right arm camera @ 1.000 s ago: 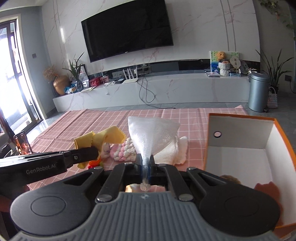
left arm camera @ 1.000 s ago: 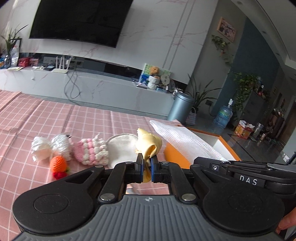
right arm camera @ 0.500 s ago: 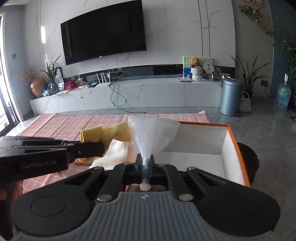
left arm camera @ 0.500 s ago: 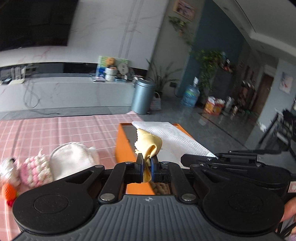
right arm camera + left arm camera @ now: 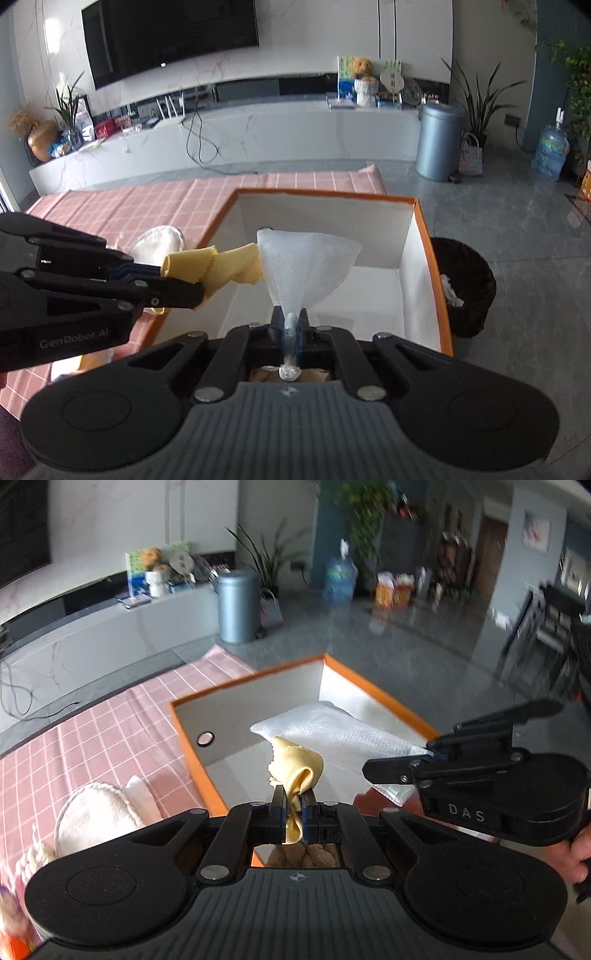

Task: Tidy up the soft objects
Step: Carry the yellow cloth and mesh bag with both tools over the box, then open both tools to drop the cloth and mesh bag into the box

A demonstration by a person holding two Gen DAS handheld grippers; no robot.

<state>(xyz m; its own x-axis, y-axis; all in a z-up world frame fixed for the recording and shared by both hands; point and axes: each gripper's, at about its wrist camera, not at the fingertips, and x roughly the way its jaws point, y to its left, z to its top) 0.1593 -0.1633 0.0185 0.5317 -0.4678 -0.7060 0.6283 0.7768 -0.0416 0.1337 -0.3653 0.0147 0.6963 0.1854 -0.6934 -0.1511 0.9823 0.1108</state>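
My left gripper [image 5: 293, 802] is shut on a yellow cloth [image 5: 297, 765] and holds it above the near left part of the orange box [image 5: 192, 746]. The cloth also shows in the right wrist view [image 5: 218, 266]. My right gripper [image 5: 290, 320] is shut on a white mesh cloth [image 5: 304, 264] and holds it over the box's white inside [image 5: 373, 291]. In the left wrist view the mesh cloth [image 5: 343, 734] hangs from the right gripper [image 5: 430, 755] over the box.
The box stands at the right end of a table with a pink checked cloth [image 5: 92, 731]. A white round pad [image 5: 96, 816] and knitted toys [image 5: 33, 853] lie left of the box. A black bin [image 5: 467, 284] stands on the floor to the right.
Both grippers have moved right from above the toys to over the orange box, each still holding its cloth. The left view has swung toward the room's right side.
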